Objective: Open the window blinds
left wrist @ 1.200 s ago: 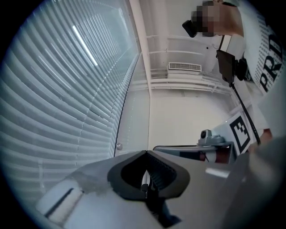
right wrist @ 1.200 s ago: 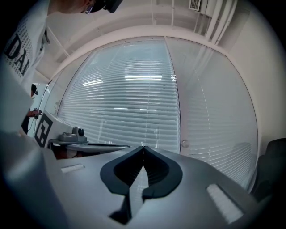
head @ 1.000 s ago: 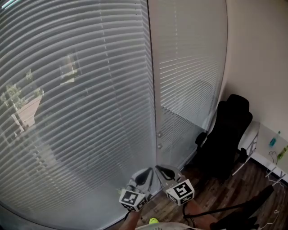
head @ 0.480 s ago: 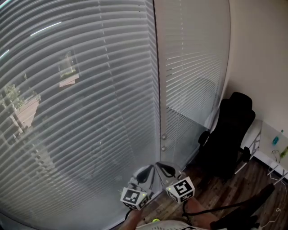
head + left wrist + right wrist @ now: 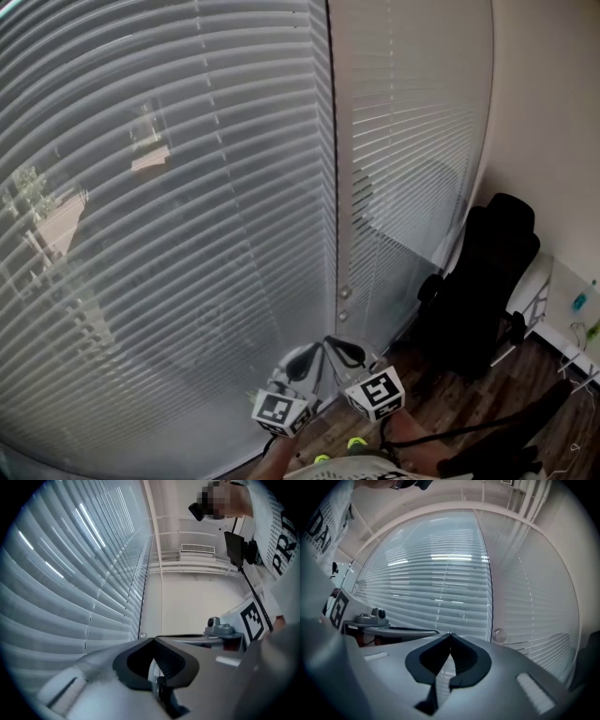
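Two white slatted blinds cover the window: a wide panel (image 5: pixel 169 234) on the left and a narrower one (image 5: pixel 412 141) on the right, both with slats down. In the gap between them hang two small cord knobs (image 5: pixel 345 292), one of which also shows in the right gripper view (image 5: pixel 499 635). Both grippers are low and side by side just below the knobs, apart from them. My left gripper (image 5: pixel 315 349) (image 5: pixel 153 639) is shut on nothing. My right gripper (image 5: pixel 328 342) (image 5: pixel 450 633) is also shut and empty, pointing at the blinds.
A black office chair (image 5: pixel 483 281) stands in the corner at the right, on dark wood floor (image 5: pixel 469 403). A white table edge (image 5: pixel 572 309) lies beyond it, against the beige wall (image 5: pixel 553 122). The person's green-toed shoes (image 5: pixel 356 443) show at the bottom.
Both grippers have edged together toward the blinds and the gap with the knobs. They stay shut and the slats have not changed.
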A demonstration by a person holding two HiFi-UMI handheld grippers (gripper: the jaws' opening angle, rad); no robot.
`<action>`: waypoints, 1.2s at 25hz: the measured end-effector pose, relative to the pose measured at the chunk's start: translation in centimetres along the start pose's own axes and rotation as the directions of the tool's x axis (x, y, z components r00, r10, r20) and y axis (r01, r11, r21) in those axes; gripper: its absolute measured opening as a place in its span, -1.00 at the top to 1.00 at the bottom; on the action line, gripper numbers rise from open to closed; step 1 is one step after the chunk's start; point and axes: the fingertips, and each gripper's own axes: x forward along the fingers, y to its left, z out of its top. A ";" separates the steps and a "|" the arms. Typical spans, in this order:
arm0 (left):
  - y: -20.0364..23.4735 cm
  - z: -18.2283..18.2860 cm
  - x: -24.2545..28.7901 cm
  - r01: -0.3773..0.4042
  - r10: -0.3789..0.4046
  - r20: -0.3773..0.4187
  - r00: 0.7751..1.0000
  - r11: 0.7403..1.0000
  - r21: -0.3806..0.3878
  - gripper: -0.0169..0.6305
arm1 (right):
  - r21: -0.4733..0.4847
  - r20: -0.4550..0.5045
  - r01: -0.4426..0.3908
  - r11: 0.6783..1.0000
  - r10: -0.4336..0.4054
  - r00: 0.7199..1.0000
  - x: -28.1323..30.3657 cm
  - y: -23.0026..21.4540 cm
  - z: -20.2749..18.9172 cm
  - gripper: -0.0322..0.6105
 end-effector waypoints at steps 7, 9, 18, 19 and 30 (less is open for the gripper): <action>0.5 -0.7 0.8 -0.058 0.058 0.013 0.998 0.998 0.002 0.97 | -0.076 -0.029 -0.035 0.997 0.033 0.999 0.3 -1.2 -1.4 0.87; 1.1 -0.6 1.4 -0.085 0.085 0.014 0.996 0.996 -0.005 0.97 | -0.098 -0.047 -0.031 0.995 0.027 0.999 0.6 -2.3 -1.4 0.87; 1.7 -0.7 3.6 -0.121 0.121 0.043 0.992 0.993 -0.012 0.97 | -0.147 0.002 0.092 0.985 -0.093 0.996 1.0 -8.0 -0.3 0.87; 1.8 -0.7 3.9 -0.128 0.128 0.041 0.991 0.992 -0.016 0.97 | -0.166 0.002 0.093 0.982 -0.093 0.996 1.2 -8.2 -0.3 0.86; 2.3 -0.8 4.8 -0.177 0.177 0.048 0.983 0.984 -0.014 0.97 | -0.329 -0.032 0.056 0.942 -0.071 0.997 2.2 -8.7 -0.5 0.45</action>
